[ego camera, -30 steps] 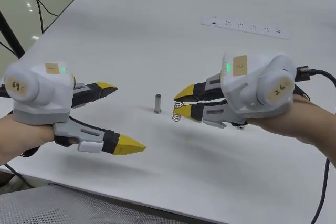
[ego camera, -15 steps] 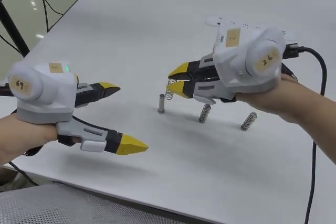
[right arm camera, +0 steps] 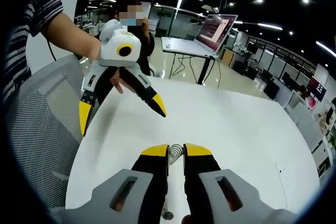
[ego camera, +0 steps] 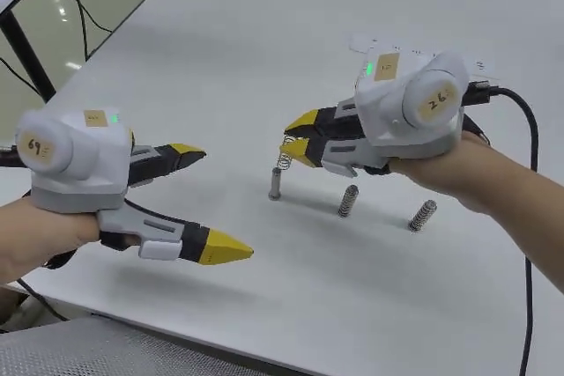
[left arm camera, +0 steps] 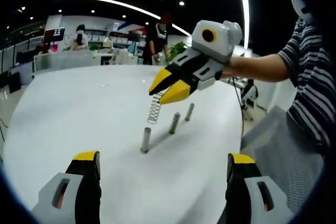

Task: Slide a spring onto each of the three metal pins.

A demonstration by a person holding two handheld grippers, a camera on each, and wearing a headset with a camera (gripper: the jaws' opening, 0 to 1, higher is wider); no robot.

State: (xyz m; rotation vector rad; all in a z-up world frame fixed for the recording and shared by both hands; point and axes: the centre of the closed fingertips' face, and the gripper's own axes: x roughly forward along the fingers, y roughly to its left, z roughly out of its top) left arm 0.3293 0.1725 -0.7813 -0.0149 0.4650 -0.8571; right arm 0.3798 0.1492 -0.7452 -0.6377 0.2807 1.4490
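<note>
A bare metal pin [ego camera: 276, 184] stands upright on the white table [ego camera: 220, 50]. My right gripper [ego camera: 298, 136] is shut on a spring [ego camera: 285, 158], which hangs just above and slightly right of that pin. Two more pins wearing springs [ego camera: 348, 201] [ego camera: 423, 215] stand to the right, under the right hand. In the left gripper view the spring [left arm camera: 154, 109] dangles tilted over the bare pin [left arm camera: 145, 140]. The spring's coil [right arm camera: 176, 150] shows between the right gripper's yellow tips [right arm camera: 176, 151]. My left gripper [ego camera: 211, 202] is open and holds nothing, left of the pin.
A white power strip [ego camera: 480, 63] lies at the far side of the table, partly behind the right gripper. A black cable [ego camera: 529, 156] trails from the right hand. The table's near edge and a mesh chair [ego camera: 79, 350] are at the bottom left.
The right gripper has lifted the spring off the table and carried it up over the bare pin. Two sprung pins have come out from under it. The left gripper has stayed put.
</note>
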